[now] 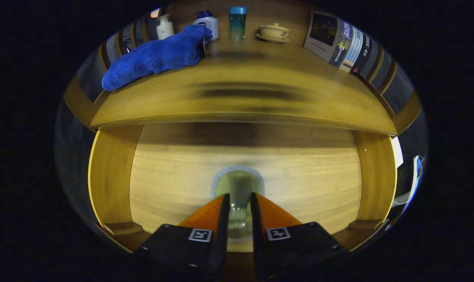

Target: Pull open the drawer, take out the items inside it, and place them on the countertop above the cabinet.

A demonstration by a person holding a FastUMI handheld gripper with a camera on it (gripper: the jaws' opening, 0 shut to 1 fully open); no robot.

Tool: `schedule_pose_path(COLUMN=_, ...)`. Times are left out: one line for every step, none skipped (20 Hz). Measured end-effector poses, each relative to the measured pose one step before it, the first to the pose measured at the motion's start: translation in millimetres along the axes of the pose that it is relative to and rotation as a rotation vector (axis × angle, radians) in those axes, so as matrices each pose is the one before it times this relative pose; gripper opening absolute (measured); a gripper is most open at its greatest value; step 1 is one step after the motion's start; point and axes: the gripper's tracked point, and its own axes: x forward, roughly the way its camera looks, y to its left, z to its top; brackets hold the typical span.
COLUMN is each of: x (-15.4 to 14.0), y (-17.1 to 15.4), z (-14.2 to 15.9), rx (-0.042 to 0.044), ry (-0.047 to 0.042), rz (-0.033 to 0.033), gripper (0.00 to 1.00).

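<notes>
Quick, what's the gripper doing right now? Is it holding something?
Gripper: closed on a clear glass, one finger on each side, inside the open drawer.

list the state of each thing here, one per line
drawer: pulled open below the countertop
clear glass: upright in the drawer, between the claw fingers
claw: shut on the clear glass
blue towel: lying crumpled on the countertop
blue tumbler: upright
lidded cup: lid on, on its saucer
pump bottle: upright
</notes>
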Motion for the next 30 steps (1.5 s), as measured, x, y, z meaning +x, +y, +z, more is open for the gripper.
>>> schedule_pose_path(x=0.17, y=-0.21, z=0.75, rx=0.00067, ry=0.00140, rz=0.00594, gripper=0.29)
schedule_pose_path(x=-3.63, y=-0.74, z=3.34, rx=0.00592, ry=-0.00190, rz=-0.00192, gripper=0.27)
schedule_pose_path(x=-3.02, y=0.32, z=-2.04, rx=0.00223, ry=-0.00372, rz=-0.00018, gripper=0.23)
schedule_pose_path(x=-4.79, y=0.62, z=0.97, rx=0.00791, ry=-0.00496, rz=0.00303, gripper=0.23)
schedule_pose_path(x=-6.30, y=0.03, z=-0.53, rx=0.00571, ry=-0.00664, rz=0.00347, gripper=0.23)
schedule_pose_path(x=-7.62, y=0.86, z=0.74, rx=-0.00045, ry=-0.00518, rz=0.00369, gripper=0.23)
schedule_pose_path(x=-6.86, y=0.13, z=0.01, rx=-0.00037, ry=-0.00524, rz=0.00182, gripper=0.23)
schedule_pose_path(x=-8.31, y=1.39, z=0.30, rx=-0.00061, ry=-0.00312, rz=0.00554, gripper=0.23)
schedule_pose_path(x=-8.02, y=-0.42, z=0.01, rx=-0.00102, ry=-0.00193, rz=0.00321, gripper=0.23)
schedule_pose_path(x=-9.85, y=-1.18, z=1.81, rx=-0.00356, ry=-0.00362, rz=-0.00052, gripper=0.23)
schedule_pose_path(x=-8.48, y=-1.26, z=3.76, rx=-0.00631, ry=-0.01071, rz=0.00007, gripper=0.23)
schedule_pose_path(x=-8.42, y=-3.22, z=5.34, rx=-0.00697, ry=-0.01061, rz=-0.00752, gripper=0.23)
schedule_pose_path(x=-8.28, y=-3.44, z=3.51, rx=-0.00310, ry=-0.00590, rz=-0.00997, gripper=0.23)
schedule_pose_path(x=-8.73, y=-1.96, z=4.91, rx=0.00019, ry=-0.00580, rz=-0.00137, gripper=0.23)
schedule_pose_path(x=-7.35, y=-1.51, z=4.79, rx=0.00334, ry=-0.00639, rz=-0.00086, gripper=0.22)
schedule_pose_path(x=-8.37, y=-1.55, z=6.81, rx=0.00196, ry=-0.00808, rz=-0.00135, gripper=0.23)
schedule_pose_path(x=-6.80, y=-3.85, z=8.30, rx=-0.00254, ry=-0.01294, rz=-0.00898, gripper=0.23)
schedule_pose_path(x=-6.19, y=-5.49, z=10.05, rx=-0.00694, ry=-0.01514, rz=-0.01583, gripper=0.23)
schedule_pose_path(x=-3.83, y=-3.26, z=7.86, rx=-0.00500, ry=-0.01162, rz=-0.01162, gripper=0.23)
schedule_pose_path(x=-3.20, y=-1.09, z=9.53, rx=0.00129, ry=-0.01039, rz=-0.00239, gripper=0.23)
schedule_pose_path(x=-1.60, y=0.37, z=10.03, rx=0.00417, ry=-0.00661, rz=-0.00036, gripper=0.22)
schedule_pose_path(x=0.42, y=-0.12, z=8.77, rx=0.00247, ry=-0.00735, rz=-0.00149, gripper=0.23)
schedule_pose_path(x=0.18, y=0.31, z=9.22, rx=-0.00028, ry=-0.00555, rz=-0.00080, gripper=0.23)
schedule_pose_path(x=1.77, y=0.26, z=9.11, rx=-0.00023, ry=-0.00334, rz=-0.00108, gripper=0.23)
schedule_pose_path(x=3.71, y=-1.53, z=5.75, rx=0.00295, ry=-0.00364, rz=-0.00201, gripper=0.23)
schedule_pose_path(x=5.35, y=-1.44, z=8.03, rx=0.00249, ry=-0.00137, rz=-0.00438, gripper=0.22)
schedule_pose_path(x=7.75, y=-2.73, z=8.02, rx=0.00087, ry=0.00623, rz=-0.00909, gripper=0.23)
schedule_pose_path(x=7.84, y=-4.57, z=7.06, rx=0.00218, ry=0.00294, rz=-0.01209, gripper=0.23)
schedule_pose_path(x=6.20, y=-3.69, z=8.22, rx=0.00548, ry=0.00372, rz=-0.00986, gripper=0.23)
schedule_pose_path(x=7.00, y=-2.09, z=9.21, rx=0.00708, ry=-0.00154, rz=-0.00240, gripper=0.23)
